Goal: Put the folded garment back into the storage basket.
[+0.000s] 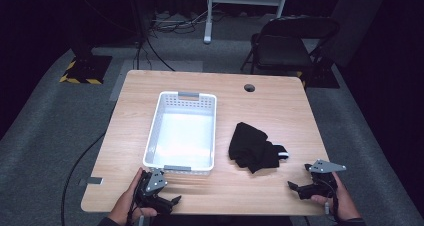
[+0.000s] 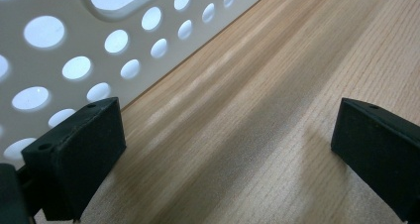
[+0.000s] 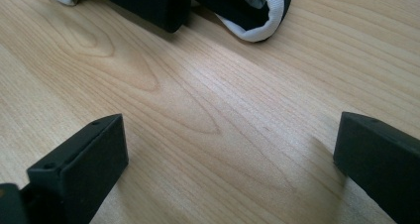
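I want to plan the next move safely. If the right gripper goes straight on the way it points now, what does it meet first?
Probably the black garment with the white edge. The right gripper is open over bare table, and the garment lies straight ahead in its own view. How far off it lies is hard to judge.

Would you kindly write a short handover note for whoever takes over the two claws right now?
Left claw: open, holding nothing, low over the table at its near edge, just in front of the white basket.
Right claw: open, holding nothing, at the near right, pointing toward the black garment.
Things: the basket has nothing in it; the garment, black with a white-edged opening, lies crumpled on the table to the basket's right, apart from it.
Done: nothing moved into the basket yet.
Left: probably grasp the garment and place it in the basket.
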### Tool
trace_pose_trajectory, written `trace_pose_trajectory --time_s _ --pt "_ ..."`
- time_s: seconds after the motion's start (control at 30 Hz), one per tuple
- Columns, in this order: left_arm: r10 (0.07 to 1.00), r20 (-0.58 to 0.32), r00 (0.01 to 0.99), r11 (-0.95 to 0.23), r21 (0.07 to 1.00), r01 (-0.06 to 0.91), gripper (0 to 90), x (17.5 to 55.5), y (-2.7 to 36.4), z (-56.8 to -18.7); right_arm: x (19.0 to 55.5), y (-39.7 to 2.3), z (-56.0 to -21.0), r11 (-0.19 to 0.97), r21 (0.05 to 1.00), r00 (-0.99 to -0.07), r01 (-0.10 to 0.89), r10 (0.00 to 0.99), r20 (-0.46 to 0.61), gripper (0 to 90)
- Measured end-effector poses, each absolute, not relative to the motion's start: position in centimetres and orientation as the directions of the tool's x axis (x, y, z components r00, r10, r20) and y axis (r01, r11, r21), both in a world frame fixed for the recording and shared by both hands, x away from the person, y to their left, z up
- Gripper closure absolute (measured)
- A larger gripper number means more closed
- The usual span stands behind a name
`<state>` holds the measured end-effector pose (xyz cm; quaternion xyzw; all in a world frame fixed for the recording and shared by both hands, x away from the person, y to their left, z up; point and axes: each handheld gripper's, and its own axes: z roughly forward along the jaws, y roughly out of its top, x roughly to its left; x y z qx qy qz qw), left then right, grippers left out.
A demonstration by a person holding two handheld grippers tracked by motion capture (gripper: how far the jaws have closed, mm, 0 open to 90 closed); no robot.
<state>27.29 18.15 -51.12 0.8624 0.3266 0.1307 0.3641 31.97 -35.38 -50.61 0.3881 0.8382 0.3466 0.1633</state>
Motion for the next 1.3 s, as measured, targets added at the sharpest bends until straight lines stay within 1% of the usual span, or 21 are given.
trace_pose_trajectory --time_s 0.77,1.03,1.3 --pt "0.655 -0.013 0.756 -0.525 0.712 0.467 0.3 27.3 18.2 -51.1 32.2 -35.4 -50.4 0.472 0.696 -0.655 0.541 0.756 -0.003 1.1" --pt "0.655 -0.013 0.755 -0.525 0.712 0.467 0.3 27.3 18.2 -51.1 32.2 -35.0 -49.7 0.505 0.677 -0.654 0.536 0.755 -0.045 3.5" --pt "0.655 -0.013 0.756 -0.525 0.712 0.467 0.3 27.3 18.2 -51.1 32.1 -34.7 -48.7 0.506 0.688 -0.654 0.521 0.754 -0.06 3.5"
